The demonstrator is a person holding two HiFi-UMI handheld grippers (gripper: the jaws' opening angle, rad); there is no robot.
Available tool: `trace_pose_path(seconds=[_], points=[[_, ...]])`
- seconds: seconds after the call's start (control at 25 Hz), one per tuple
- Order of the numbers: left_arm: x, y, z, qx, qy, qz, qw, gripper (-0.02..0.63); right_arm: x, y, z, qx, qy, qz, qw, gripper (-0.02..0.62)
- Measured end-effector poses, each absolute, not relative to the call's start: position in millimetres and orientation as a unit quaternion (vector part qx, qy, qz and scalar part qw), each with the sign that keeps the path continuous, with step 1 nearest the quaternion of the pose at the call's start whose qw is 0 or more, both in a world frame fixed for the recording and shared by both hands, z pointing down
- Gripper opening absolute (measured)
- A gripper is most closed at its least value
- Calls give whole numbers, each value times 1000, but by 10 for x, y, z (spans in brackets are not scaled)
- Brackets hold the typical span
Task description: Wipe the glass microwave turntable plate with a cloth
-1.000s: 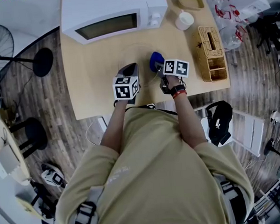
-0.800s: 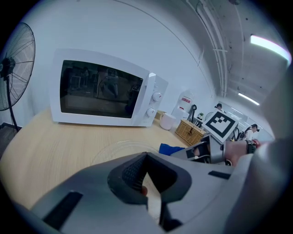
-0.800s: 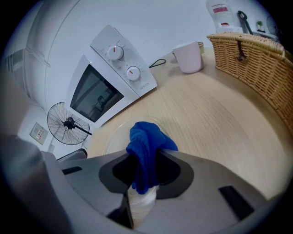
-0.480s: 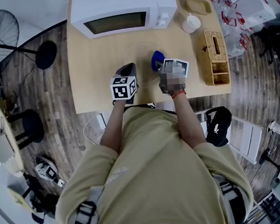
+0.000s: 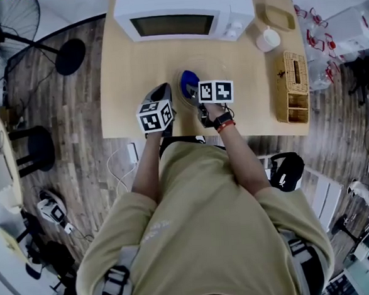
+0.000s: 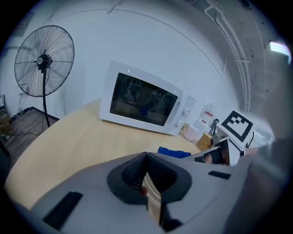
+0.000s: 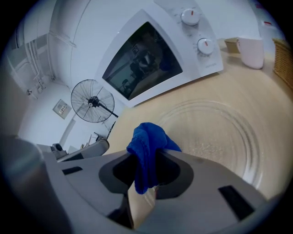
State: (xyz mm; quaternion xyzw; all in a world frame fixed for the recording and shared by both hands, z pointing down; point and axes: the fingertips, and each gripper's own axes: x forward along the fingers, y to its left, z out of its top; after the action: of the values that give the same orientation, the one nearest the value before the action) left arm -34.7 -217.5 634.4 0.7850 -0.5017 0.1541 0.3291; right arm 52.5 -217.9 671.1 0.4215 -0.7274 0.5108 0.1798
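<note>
In front of the microwave, the right gripper points at the plate, its fingers pinching the blue cloth. The left gripper has its fingers closed.

We see bright, even overhead light, soft shadows on the surface. Gripper views bend hard, corners black, foreground blurry. Microwave door mirrors the room; plate glints faintly. Head view sharp.

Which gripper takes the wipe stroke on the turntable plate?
Right. The right gripper is shut on the blue cloth at the glass turntable plate; the left gripper carries no cloth.
</note>
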Motion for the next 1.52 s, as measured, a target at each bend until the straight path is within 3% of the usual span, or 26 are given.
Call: trace_pose_path(seconds=[0.56,1.04,1.52], points=[[-868,-2045,6355,751,-548,137,341,12,-182,-2018,6870,351,-754,505,231,100],[-864,-2057,6383,750,-546,139,346,12,-209,-1998,6951,353,-751,494,261,100],[-775,-2027,6374,756,-538,143,344,12,-118,-1985,6960,359,-744,506,249,101]])
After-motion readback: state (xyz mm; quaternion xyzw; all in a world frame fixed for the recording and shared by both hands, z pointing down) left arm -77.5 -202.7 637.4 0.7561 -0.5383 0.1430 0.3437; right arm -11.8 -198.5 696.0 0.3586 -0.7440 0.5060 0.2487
